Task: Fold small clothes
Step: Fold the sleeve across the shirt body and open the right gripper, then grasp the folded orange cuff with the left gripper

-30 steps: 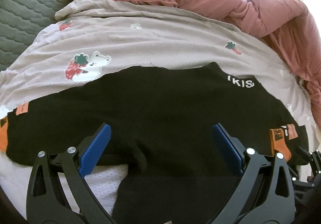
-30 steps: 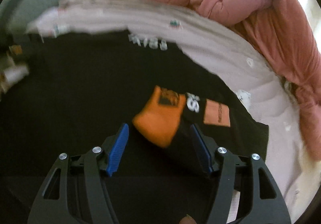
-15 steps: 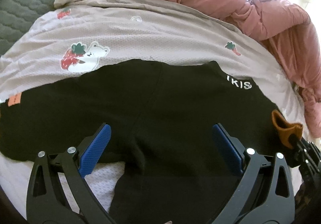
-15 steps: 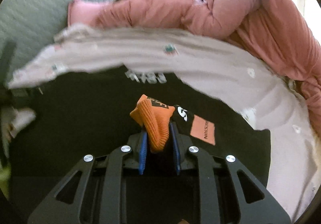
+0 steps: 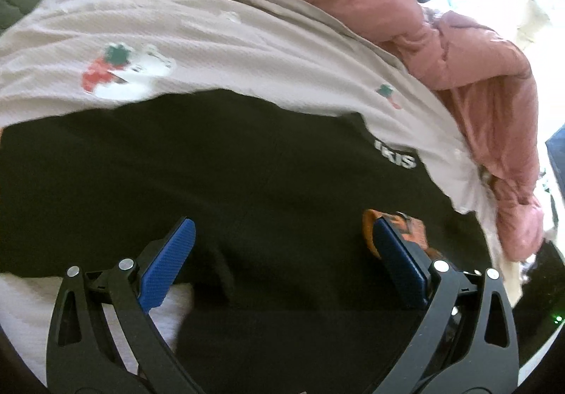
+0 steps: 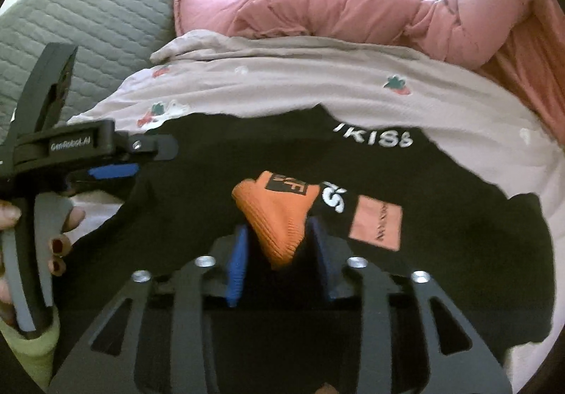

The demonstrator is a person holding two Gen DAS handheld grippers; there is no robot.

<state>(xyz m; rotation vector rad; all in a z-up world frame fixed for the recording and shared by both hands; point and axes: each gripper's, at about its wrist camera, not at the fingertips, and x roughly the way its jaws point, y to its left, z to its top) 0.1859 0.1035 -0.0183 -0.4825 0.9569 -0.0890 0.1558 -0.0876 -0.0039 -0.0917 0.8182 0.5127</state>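
— So where is the black garment [image 5: 247, 189] lying?
— It is lying flat on the strawberry-print sheet [image 5: 219, 51], in front of the pink quilt [image 6: 353, 5].
— And the right gripper [image 6: 279, 252]?
— It is pinching the garment's orange cuff [image 6: 279, 217].
— The left gripper [image 5: 282, 252]?
— It is hovering over the black cloth, fingers spread wide.

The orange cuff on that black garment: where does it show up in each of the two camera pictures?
Left wrist view: the orange cuff peeks out low right, mostly hidden behind that gripper's right blue finger.
Right wrist view: it sits at centre, between the right gripper's blue fingers.
Shared landmark: the white lettering at the black garment's upper edge.
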